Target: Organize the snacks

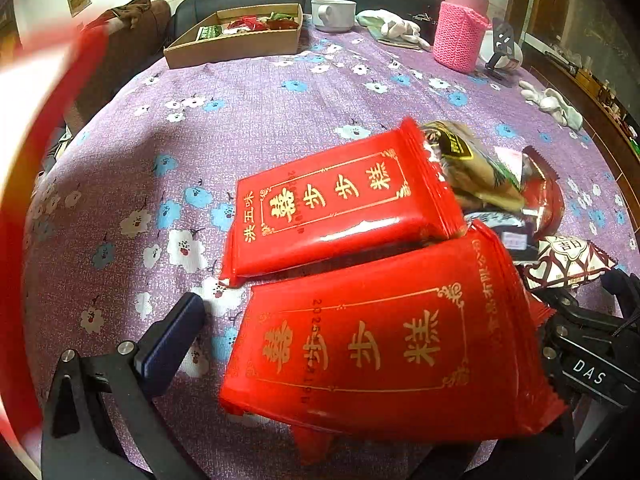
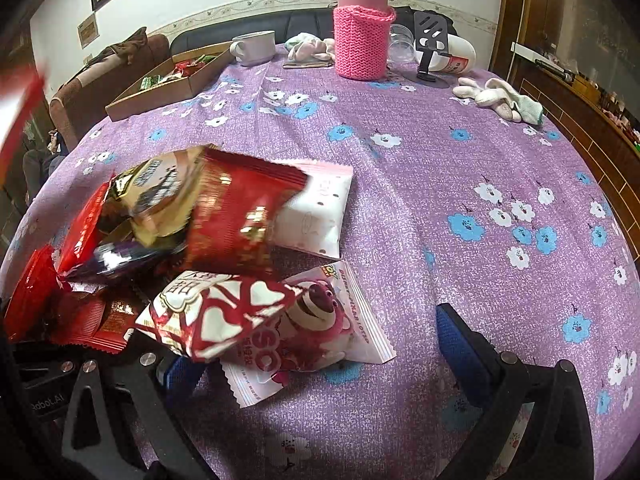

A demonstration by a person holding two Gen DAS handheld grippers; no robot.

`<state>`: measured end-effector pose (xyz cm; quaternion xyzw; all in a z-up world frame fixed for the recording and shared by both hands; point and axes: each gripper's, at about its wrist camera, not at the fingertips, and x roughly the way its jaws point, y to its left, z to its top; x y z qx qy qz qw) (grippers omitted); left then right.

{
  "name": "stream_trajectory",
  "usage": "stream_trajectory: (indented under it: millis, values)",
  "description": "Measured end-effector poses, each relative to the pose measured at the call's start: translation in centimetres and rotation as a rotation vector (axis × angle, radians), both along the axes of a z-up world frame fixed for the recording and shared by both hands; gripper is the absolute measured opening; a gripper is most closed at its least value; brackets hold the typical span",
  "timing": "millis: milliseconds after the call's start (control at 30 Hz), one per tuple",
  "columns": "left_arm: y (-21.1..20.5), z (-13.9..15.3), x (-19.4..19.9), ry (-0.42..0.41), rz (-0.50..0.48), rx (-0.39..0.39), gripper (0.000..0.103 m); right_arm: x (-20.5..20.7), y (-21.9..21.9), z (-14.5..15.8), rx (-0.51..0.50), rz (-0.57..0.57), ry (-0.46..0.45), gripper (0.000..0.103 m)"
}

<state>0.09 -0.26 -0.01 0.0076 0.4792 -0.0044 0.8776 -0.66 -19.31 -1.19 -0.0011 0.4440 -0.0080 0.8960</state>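
Two red packets with gold lettering lie on the purple flowered cloth: a far one (image 1: 332, 204) and a near one (image 1: 380, 344). My left gripper (image 1: 320, 360) is open; its left finger (image 1: 172, 344) rests on the cloth, and the near red packet hides the right finger. A pile of mixed snacks (image 2: 200, 216) sits to the right. My right gripper (image 2: 320, 360) is open on the cloth. A pink bear packet (image 2: 320, 320) lies between its fingers, and a red-and-white heart packet (image 2: 216, 316) covers its left finger. A cardboard box (image 1: 240, 48) holding snacks stands far left.
At the back stand a white mug (image 1: 332, 14), a pink knitted flask (image 2: 362, 40), white gloves (image 2: 500, 98) and a black phone stand (image 2: 430, 40). A blurred red shape (image 1: 24, 240) fills the left edge. Bare cloth (image 2: 460, 184) lies to the right of the pile.
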Motion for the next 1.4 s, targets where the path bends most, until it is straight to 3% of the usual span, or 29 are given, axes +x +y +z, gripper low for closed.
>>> stream_trajectory:
  millis: [1100, 1267, 1400]
  values:
    - [0.1, 0.2, -0.6, 0.020, -0.026, 0.019, 0.103, -0.1, 0.2, 0.0, 0.002, 0.010, 0.019, 0.103]
    - [0.7, 2.9, -5.3, -0.114, -0.085, 0.120, 0.103, -2.6, -0.8, 1.1, 0.104, 0.018, 0.021, 0.101]
    - [3.4, 4.2, -8.2, -0.159, -0.096, 0.107, 0.103, -5.3, -1.1, 2.6, 0.121, 0.060, -0.047, 0.101]
